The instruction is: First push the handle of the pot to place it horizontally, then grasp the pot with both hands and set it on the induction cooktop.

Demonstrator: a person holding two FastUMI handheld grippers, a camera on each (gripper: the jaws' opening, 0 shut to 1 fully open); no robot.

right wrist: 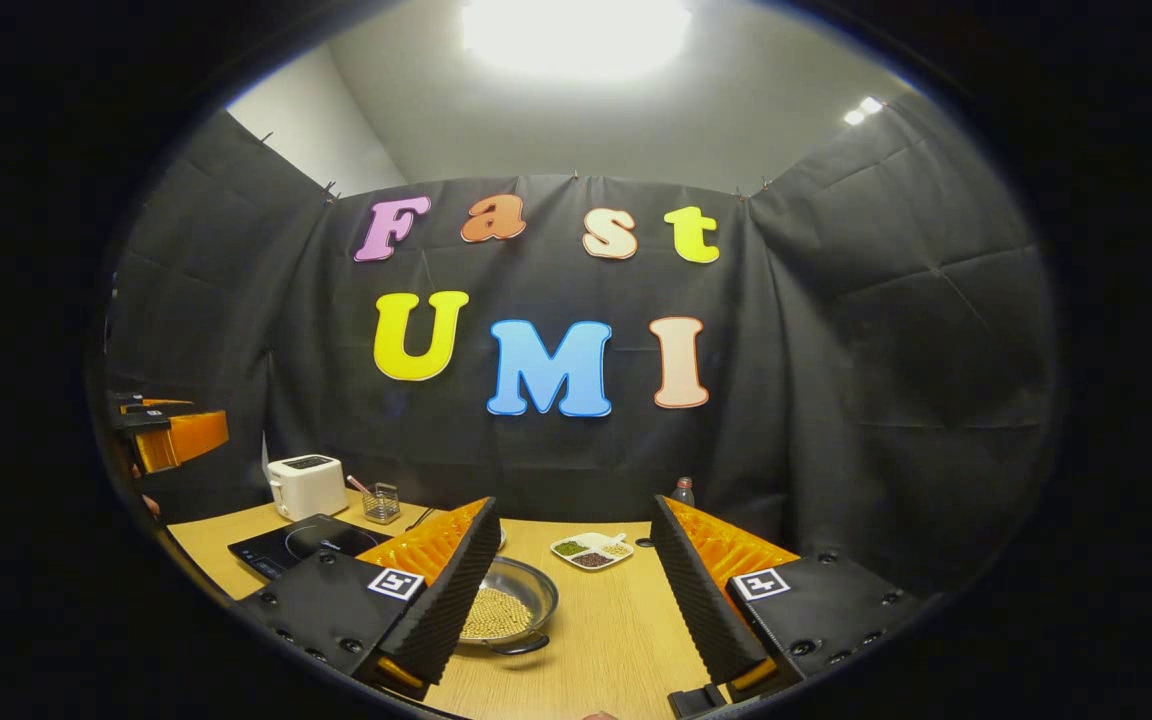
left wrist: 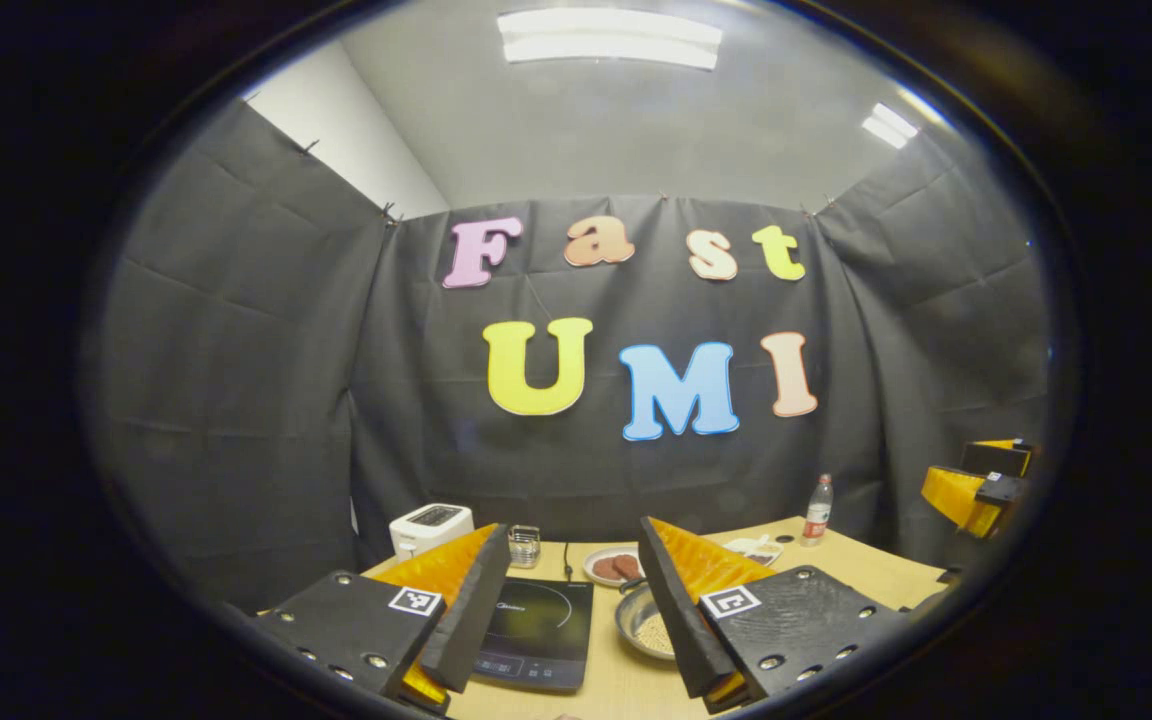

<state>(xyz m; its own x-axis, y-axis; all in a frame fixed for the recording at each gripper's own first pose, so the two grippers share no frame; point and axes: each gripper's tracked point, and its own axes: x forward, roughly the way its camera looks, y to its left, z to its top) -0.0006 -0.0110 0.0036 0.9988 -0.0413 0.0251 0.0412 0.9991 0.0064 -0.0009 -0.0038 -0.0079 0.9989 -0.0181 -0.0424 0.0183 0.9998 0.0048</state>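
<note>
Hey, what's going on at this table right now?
A person holds two grippers above a wooden table, both open and holding nothing. The pot, filled with small beads, sits beside the induction cooktop, not on it. The left gripper and right gripper hover short of the pot.

- Pot (right wrist: 511, 610): a shallow, round metal pan, upright on the wooden table (right wrist: 626, 630), filled with small pale yellow beads. In the right gripper view a dark handle stub projects from its rim toward the table's near edge. In the left gripper view the pot (left wrist: 644, 625) lies just to the right of the cooktop, not on it.
- Induction cooktop (left wrist: 536, 632): a flat, black, glossy rectangular slab with a ring marking on top and a control strip along its near side; it lies flat near the table's left edge, its surface bare.
</note>
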